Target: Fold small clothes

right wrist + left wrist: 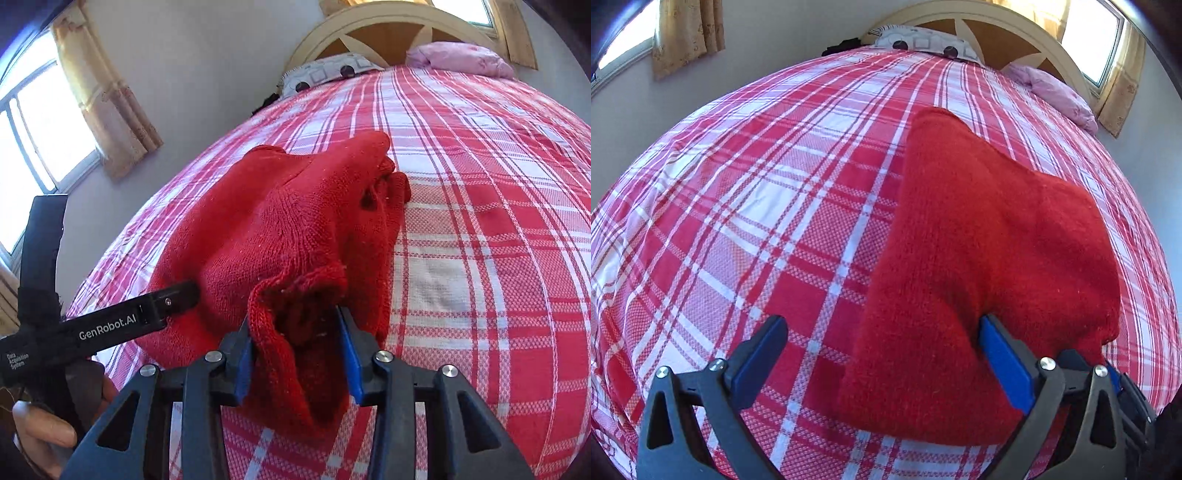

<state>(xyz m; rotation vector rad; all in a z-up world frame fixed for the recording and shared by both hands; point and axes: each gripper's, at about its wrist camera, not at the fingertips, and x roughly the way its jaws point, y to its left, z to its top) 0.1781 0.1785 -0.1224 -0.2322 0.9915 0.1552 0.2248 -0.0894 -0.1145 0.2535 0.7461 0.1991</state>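
A red knit garment lies bunched on the red-and-white plaid bed sheet. My left gripper stands wide open at its near edge. Its right finger is pressed against the cloth, and its left finger sits over bare sheet. In the right wrist view the garment is heaped, and a rolled knit edge sits between the blue pads of my right gripper, which is shut on it. The left gripper reaches in from the left and touches the heap's side.
A person's hand holds the left tool. At the head of the bed are a patterned pillow, a pink pillow and a curved headboard. Curtained windows flank the bed. Bare sheet spreads to the right of the garment.
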